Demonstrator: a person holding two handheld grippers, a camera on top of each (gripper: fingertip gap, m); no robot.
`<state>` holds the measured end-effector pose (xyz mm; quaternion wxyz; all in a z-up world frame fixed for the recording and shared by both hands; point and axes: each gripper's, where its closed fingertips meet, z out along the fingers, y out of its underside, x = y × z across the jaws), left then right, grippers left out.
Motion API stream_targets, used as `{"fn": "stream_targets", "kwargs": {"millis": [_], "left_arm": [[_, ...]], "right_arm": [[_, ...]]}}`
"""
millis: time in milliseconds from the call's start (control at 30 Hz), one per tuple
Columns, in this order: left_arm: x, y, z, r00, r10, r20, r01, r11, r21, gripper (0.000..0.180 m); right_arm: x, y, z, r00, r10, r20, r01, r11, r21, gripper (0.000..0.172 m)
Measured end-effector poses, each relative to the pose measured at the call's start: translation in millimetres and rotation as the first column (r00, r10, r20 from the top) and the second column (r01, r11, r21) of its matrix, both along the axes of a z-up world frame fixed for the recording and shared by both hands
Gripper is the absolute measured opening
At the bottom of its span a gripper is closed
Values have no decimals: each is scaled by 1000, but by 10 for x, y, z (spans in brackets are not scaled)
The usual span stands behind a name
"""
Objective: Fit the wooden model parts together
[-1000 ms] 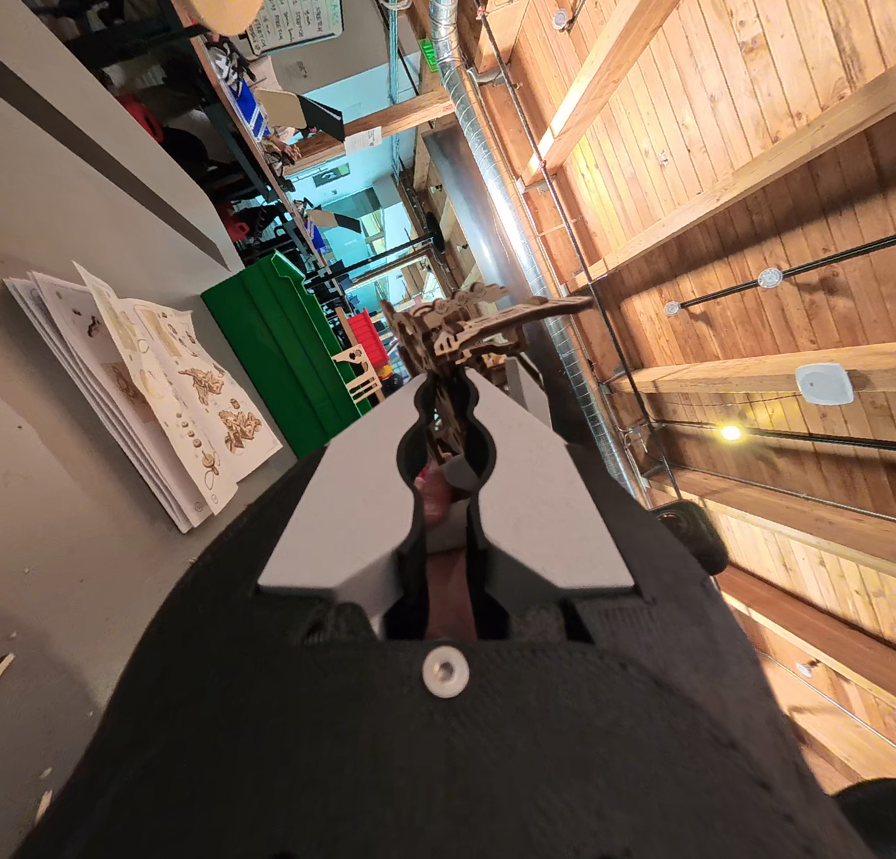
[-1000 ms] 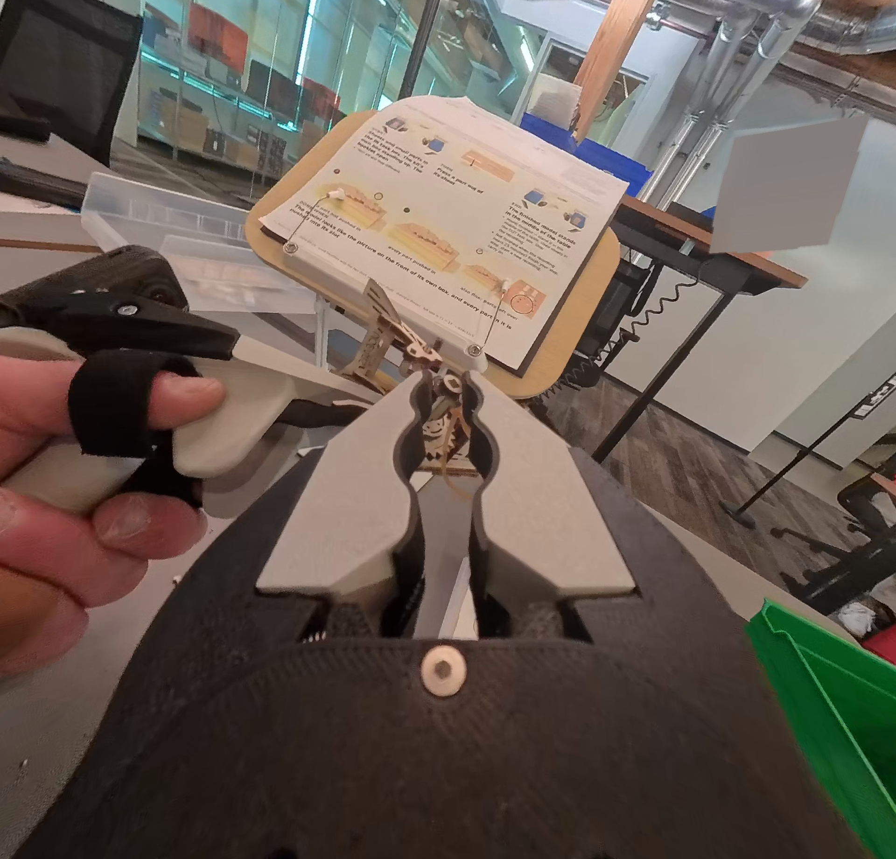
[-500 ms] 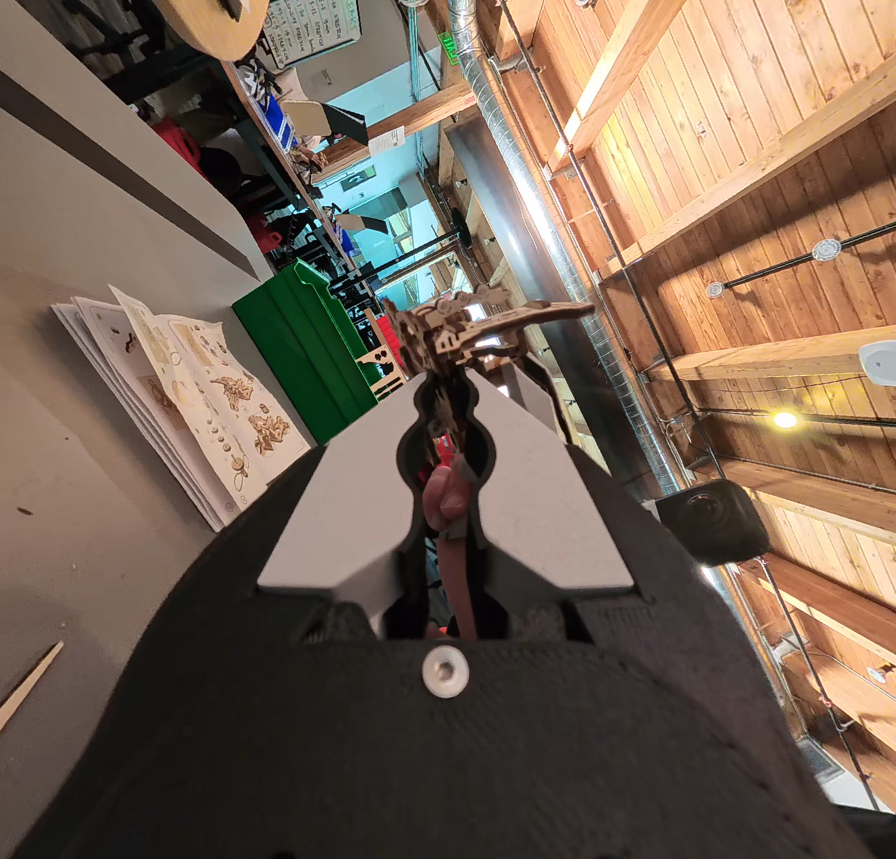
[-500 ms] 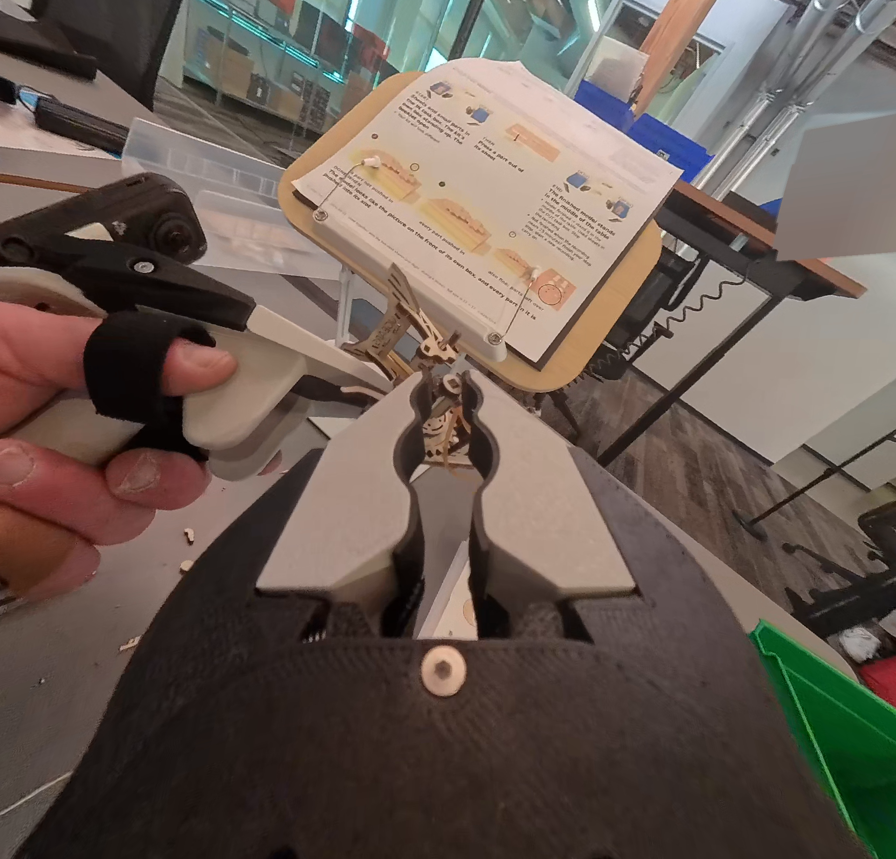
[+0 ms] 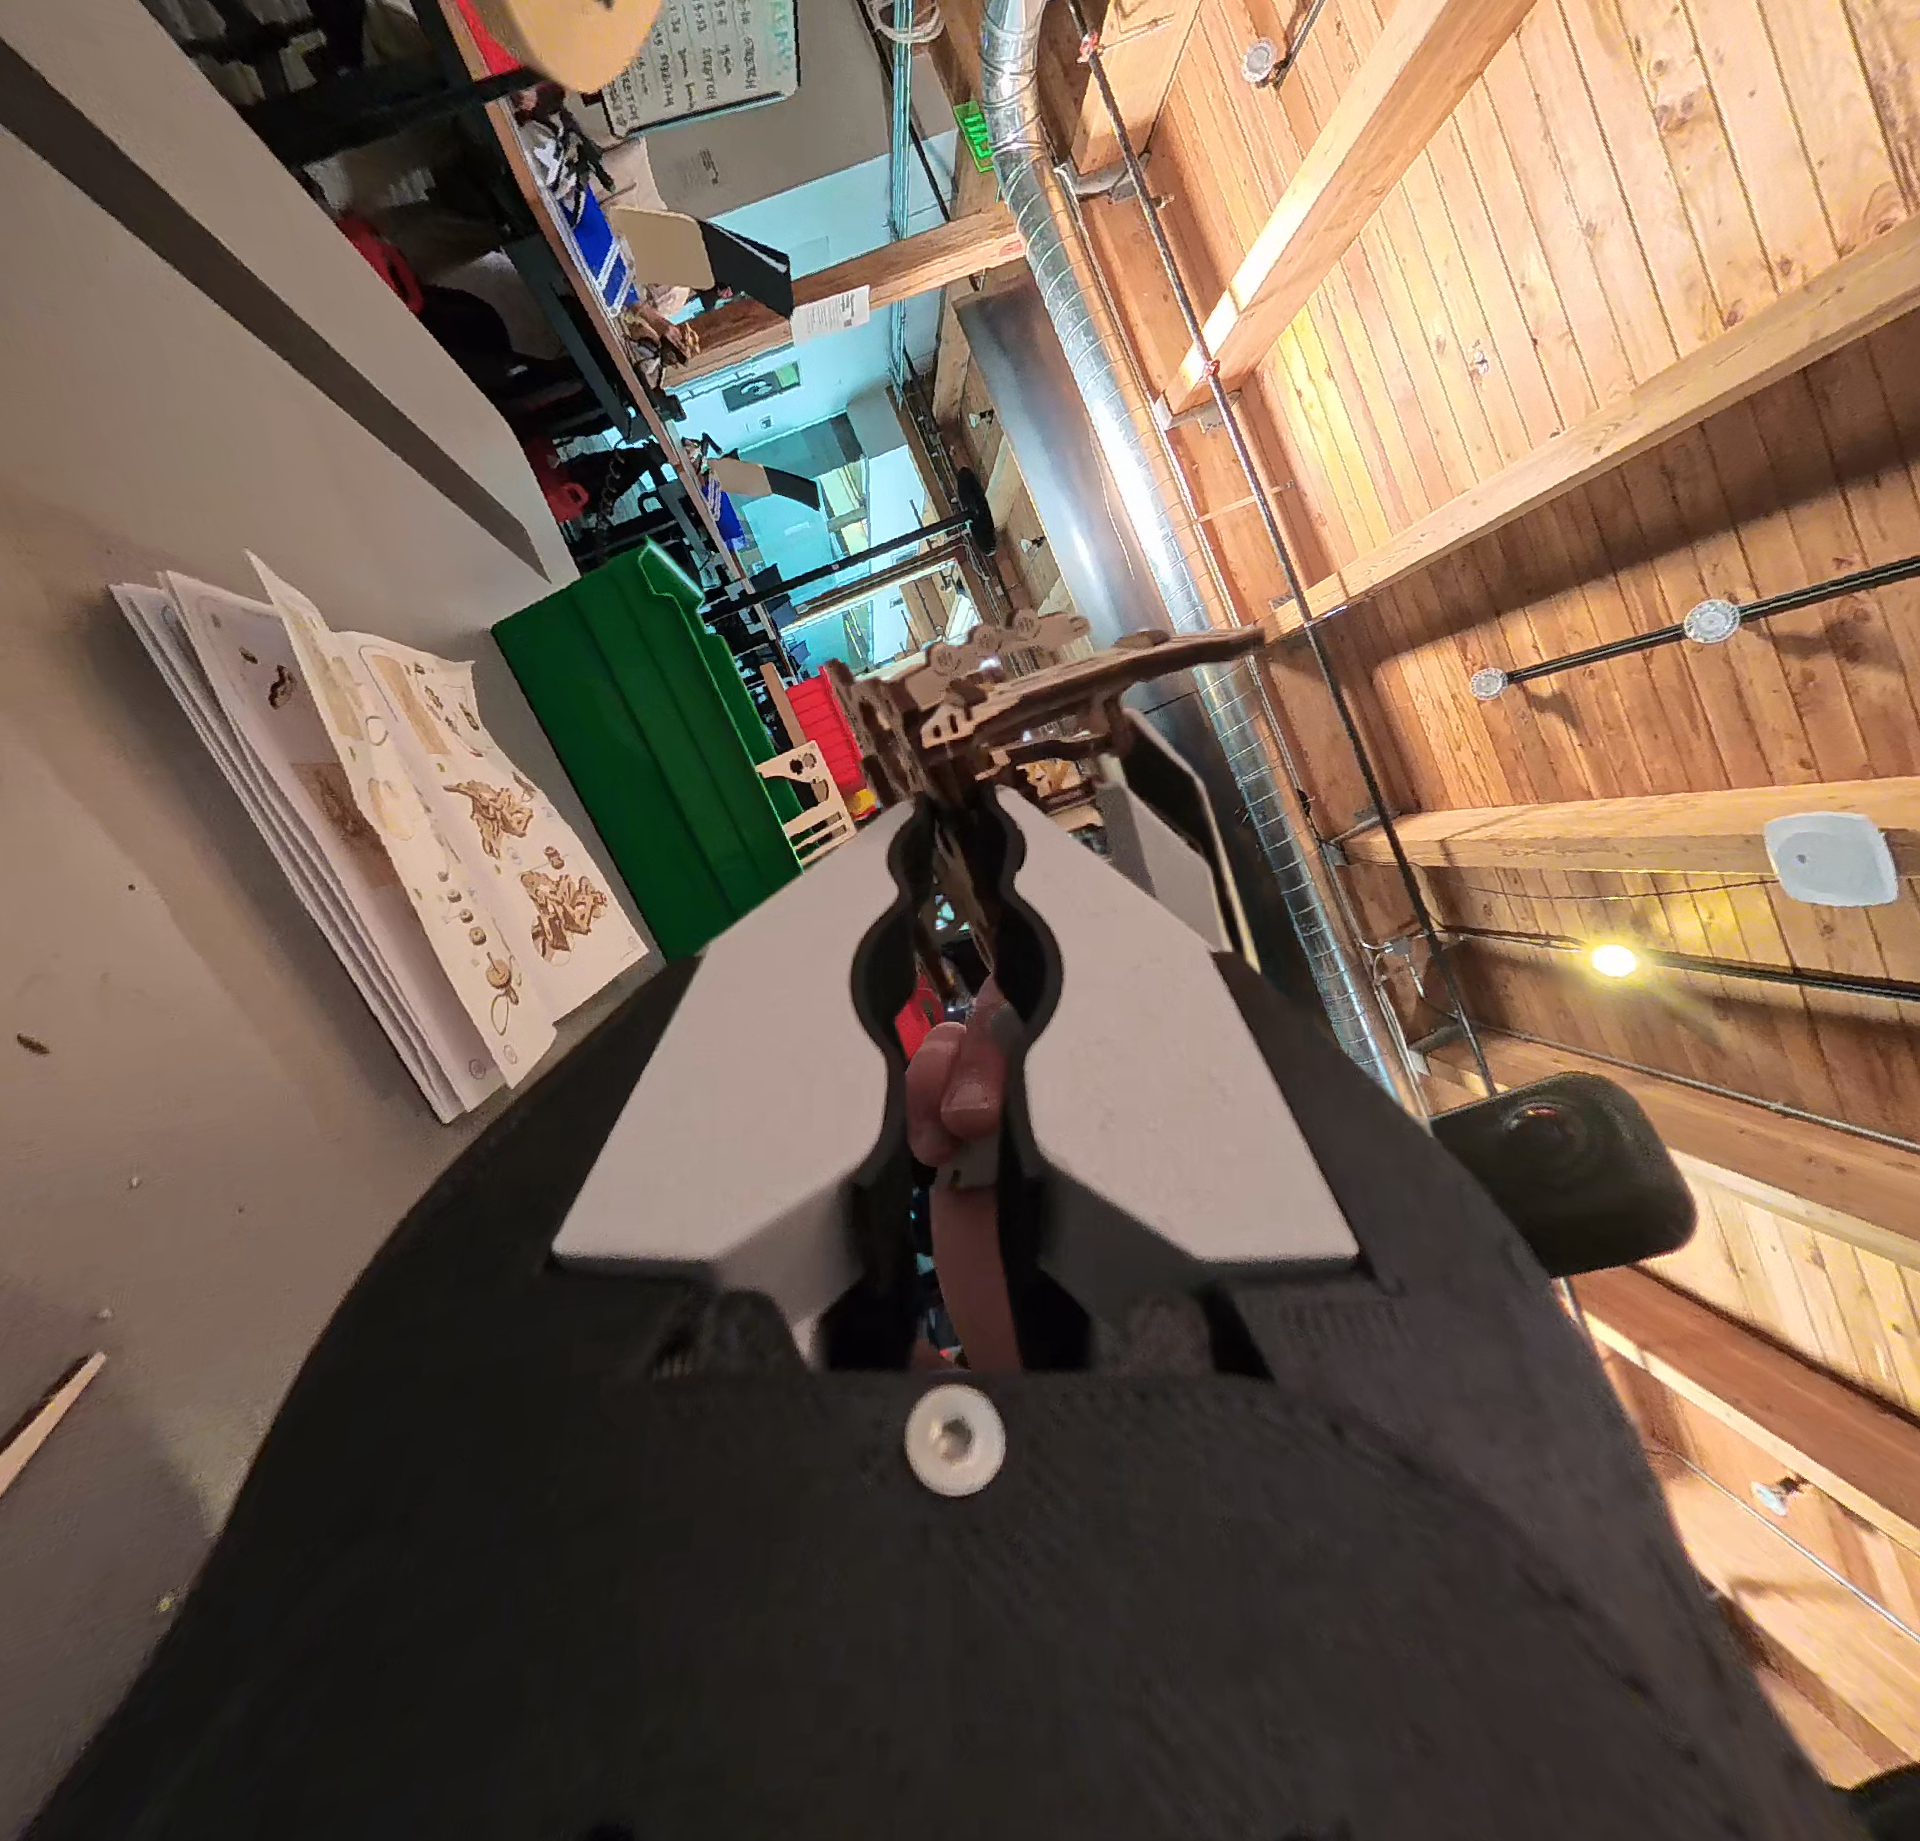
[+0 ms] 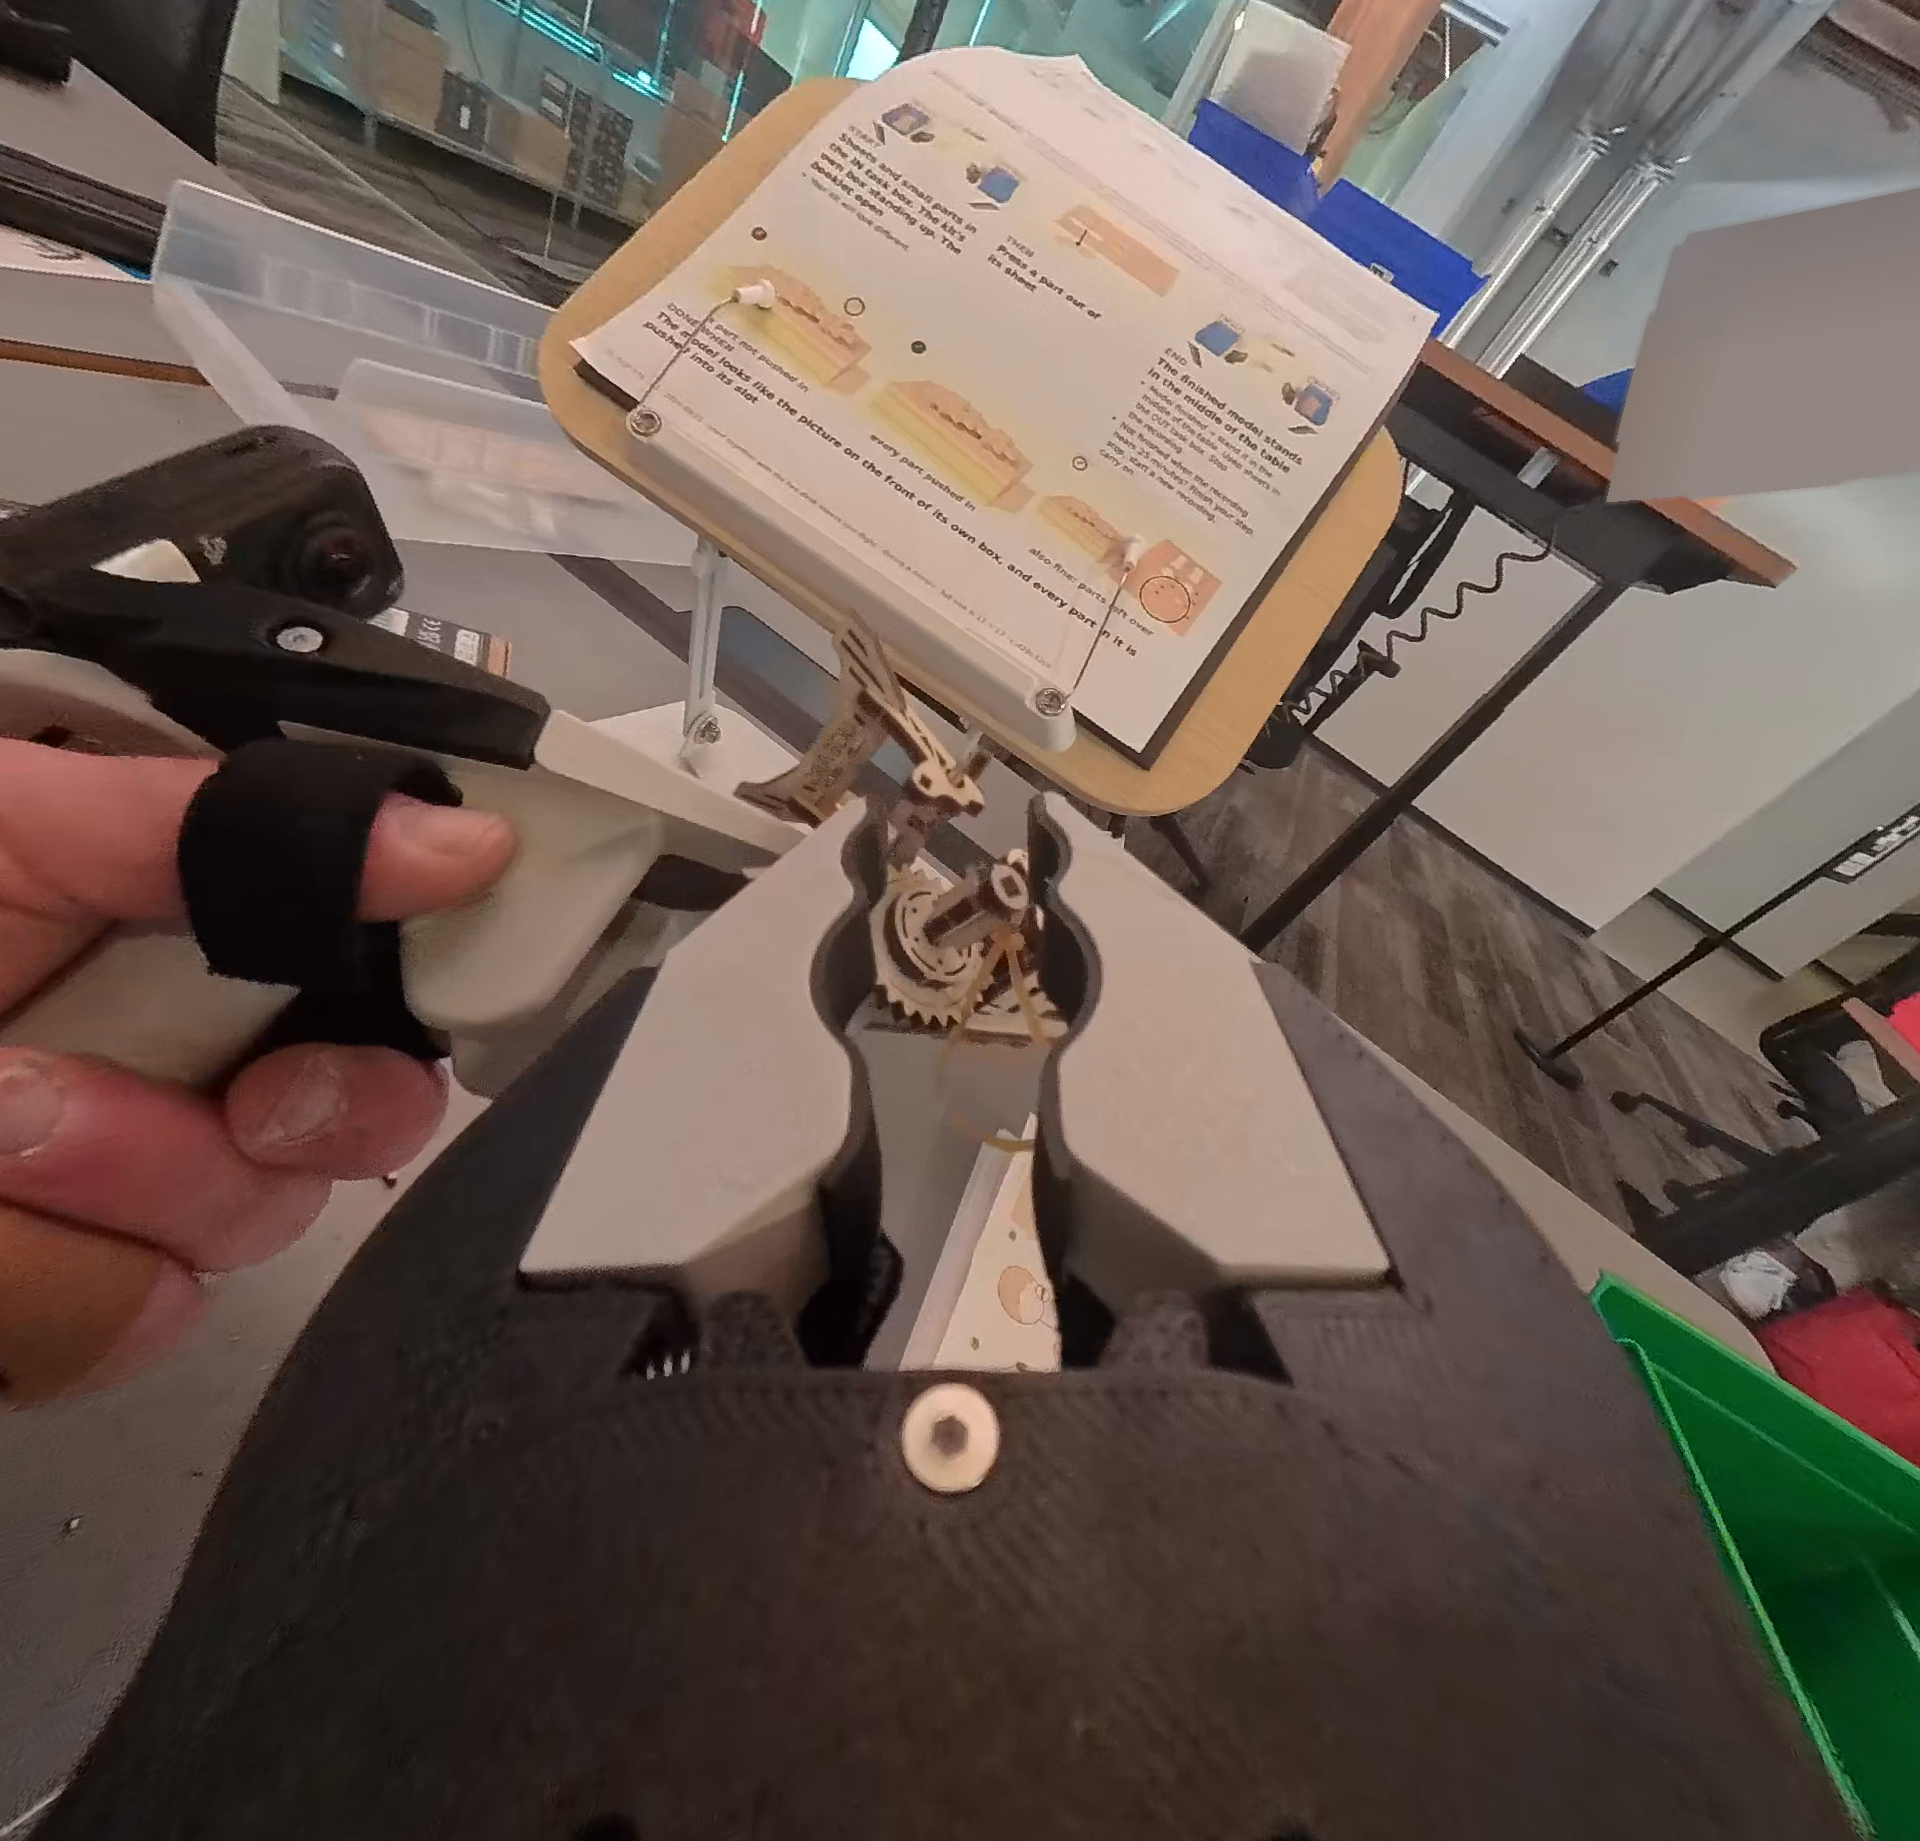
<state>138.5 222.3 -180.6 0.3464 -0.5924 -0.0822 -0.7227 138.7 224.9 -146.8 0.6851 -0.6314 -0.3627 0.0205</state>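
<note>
While the left gripper (image 5: 961, 820) stays clamped on the wooden model (image 5: 997, 711), lifted above the grey table (image 5: 156, 856), the right gripper (image 6: 951, 835) stands spread, its pads clear of the gear-and-axle end (image 6: 956, 944) lying between them. Item: partly built assembly, rubber band (image 6: 987, 1053) hanging loose. Handling, as judged: keep the left hold steady; re-seat the right pads squarely on a firm part before pressing, clear of the band.
</note>
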Motion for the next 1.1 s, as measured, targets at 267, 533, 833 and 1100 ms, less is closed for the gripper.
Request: {"fn": "stream_targets", "kwargs": {"millis": [267, 533, 833, 1100], "left_arm": [[-52, 40, 18, 1000, 16, 17, -16, 1000, 1, 5], [-37, 13, 42, 1000, 24, -9, -23, 999, 28, 5], [-61, 7, 87, 996, 59, -62, -54, 995, 80, 5], [-74, 25, 61, 989, 88, -115, -77, 992, 99, 6]], "right_arm": [[162, -70, -3, 999, -23, -25, 22, 999, -31, 25], [85, -3, -90, 999, -24, -44, 19, 994, -112, 13], [56, -10, -60, 999, -19, -30, 14, 992, -128, 12], [78, 55, -120, 987, -49, -150, 10, 969, -248, 12]]}}
